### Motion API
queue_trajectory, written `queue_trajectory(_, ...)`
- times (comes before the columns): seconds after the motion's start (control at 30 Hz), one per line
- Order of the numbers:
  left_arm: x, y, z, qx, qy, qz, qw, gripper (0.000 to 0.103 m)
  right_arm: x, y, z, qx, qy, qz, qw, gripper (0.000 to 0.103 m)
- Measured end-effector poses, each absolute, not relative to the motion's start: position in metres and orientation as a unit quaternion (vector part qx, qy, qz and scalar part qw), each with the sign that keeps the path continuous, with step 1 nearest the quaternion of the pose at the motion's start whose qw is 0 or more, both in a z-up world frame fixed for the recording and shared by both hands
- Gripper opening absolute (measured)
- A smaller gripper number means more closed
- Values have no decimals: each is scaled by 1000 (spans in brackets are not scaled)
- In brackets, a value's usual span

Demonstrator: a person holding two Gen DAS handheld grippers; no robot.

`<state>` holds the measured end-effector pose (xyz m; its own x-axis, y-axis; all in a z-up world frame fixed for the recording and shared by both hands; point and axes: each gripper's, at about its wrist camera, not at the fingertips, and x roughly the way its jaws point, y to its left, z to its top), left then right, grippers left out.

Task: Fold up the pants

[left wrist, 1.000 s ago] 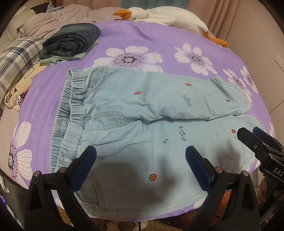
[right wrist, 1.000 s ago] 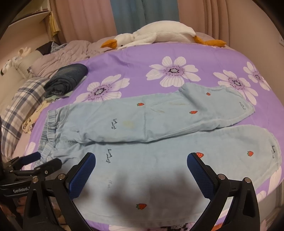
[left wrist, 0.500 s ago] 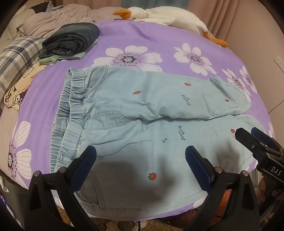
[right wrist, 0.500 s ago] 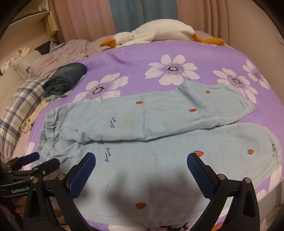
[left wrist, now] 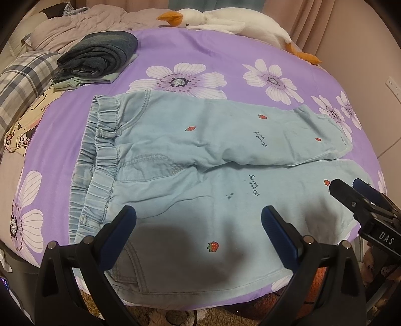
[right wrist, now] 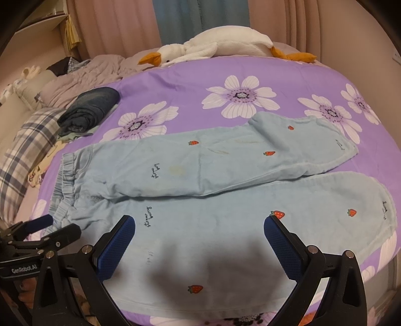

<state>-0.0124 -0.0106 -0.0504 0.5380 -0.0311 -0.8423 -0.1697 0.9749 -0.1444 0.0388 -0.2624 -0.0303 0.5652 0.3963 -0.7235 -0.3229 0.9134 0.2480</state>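
Light blue pants (left wrist: 195, 160) with small strawberry prints lie flat on the purple flowered bedspread (left wrist: 200, 62), waistband to the left, both legs running right. They also show in the right wrist view (right wrist: 225, 170). My left gripper (left wrist: 198, 218) is open and empty above the near leg, close to the waistband. My right gripper (right wrist: 199, 228) is open and empty above the near leg, further toward the cuffs. Each gripper shows at the edge of the other's view: the right one (left wrist: 351, 190) and the left one (right wrist: 50, 225).
A stack of folded dark jeans (left wrist: 97, 55) sits at the back left. A white plush goose (left wrist: 225, 22) lies along the far edge. A plaid pillow (left wrist: 22, 82) and a crumpled blanket (left wrist: 82, 27) are at the left. The bed's near edge (left wrist: 200, 298) is just below the pants.
Both grippers have shifted only slightly over the pants. Both stay open. The pants have not moved.
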Motion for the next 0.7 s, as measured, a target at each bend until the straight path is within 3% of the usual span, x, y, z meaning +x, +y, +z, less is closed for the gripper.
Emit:
queue_trajectory(0.3, -13, -6, -51, -114, 478, 35, 870, 100, 41, -266, -32, 45, 427, 193, 882, 103)
queue_trajectory(0.37, -13, -2, -52, -119, 476, 31, 871, 92, 42, -268, -32, 44, 429, 190, 882, 103)
queue_trajectory(0.7, -34, 86, -69, -219, 476, 104, 845, 88, 50, -293, -42, 55, 440, 144, 884, 103)
